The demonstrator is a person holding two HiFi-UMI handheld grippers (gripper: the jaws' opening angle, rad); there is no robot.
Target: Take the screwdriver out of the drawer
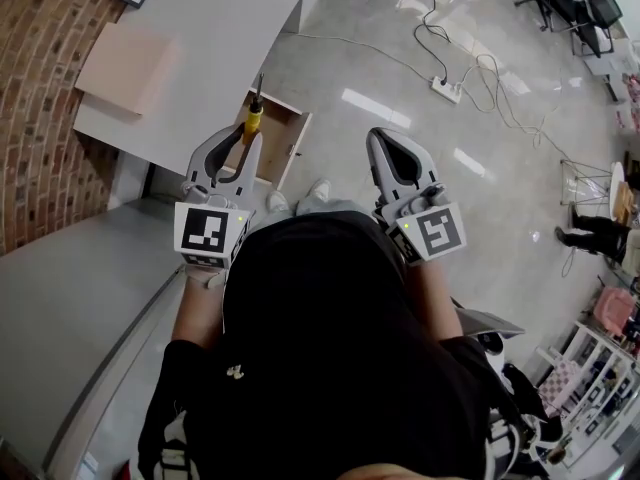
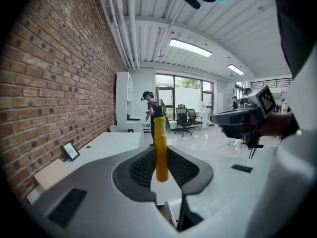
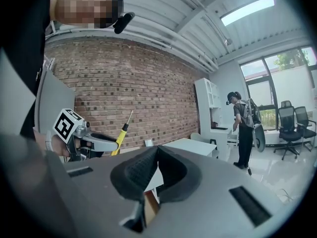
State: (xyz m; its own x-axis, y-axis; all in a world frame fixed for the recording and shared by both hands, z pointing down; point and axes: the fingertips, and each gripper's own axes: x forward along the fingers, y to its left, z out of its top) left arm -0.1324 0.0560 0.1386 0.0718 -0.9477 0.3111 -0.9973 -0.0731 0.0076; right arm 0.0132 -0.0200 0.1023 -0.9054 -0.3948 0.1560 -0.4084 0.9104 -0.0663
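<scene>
Black top (image 1: 330, 368) — grey fingers (image 1: 202, 160), black-white marker cube (image 1: 212, 233).

Screwdriver (image 1: 254, 116) between left tongs (image 1: 251, 138), over drawer (image 1: 293, 133) at table (image 1: 200, 38) edge; right tongs (image 1: 378, 134) to right.

The left gripper (image 1: 244, 140) is covering the near left part of the drawer (image 1: 285, 136), and the person's head (image 1: 320, 298), nearer than the drawer, is hiding the floor.
</scene>
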